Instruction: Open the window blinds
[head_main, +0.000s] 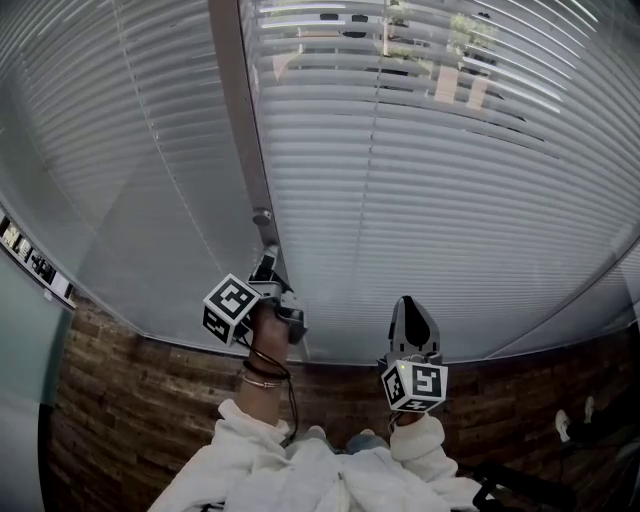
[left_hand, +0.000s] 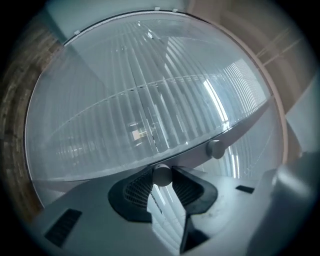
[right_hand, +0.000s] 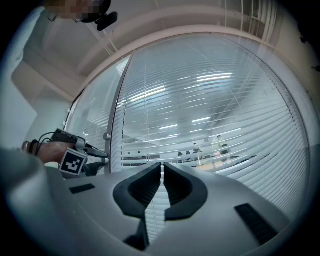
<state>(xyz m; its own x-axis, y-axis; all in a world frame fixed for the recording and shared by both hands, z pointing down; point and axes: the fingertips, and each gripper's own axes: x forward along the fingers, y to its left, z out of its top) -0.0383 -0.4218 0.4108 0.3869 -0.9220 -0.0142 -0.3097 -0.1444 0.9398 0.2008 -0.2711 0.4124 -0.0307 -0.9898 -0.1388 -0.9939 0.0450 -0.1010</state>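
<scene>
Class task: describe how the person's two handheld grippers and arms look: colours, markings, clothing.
Both the left gripper and right gripper have pale grey bodies with black ribbed jaw pads, and each carries a white cube printed with black square markers. White sleeves cover both arms. Thin bracelets ring the left wrist, beside a dark cable.

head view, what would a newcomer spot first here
The pale slatted blinds fill the whole window, tilted enough that a lit room shows through at upper right. Low on the grey frame post between the two panes, the left tongs are clamped on a small round knob. The right tongs are held shut and empty to their right.
</scene>
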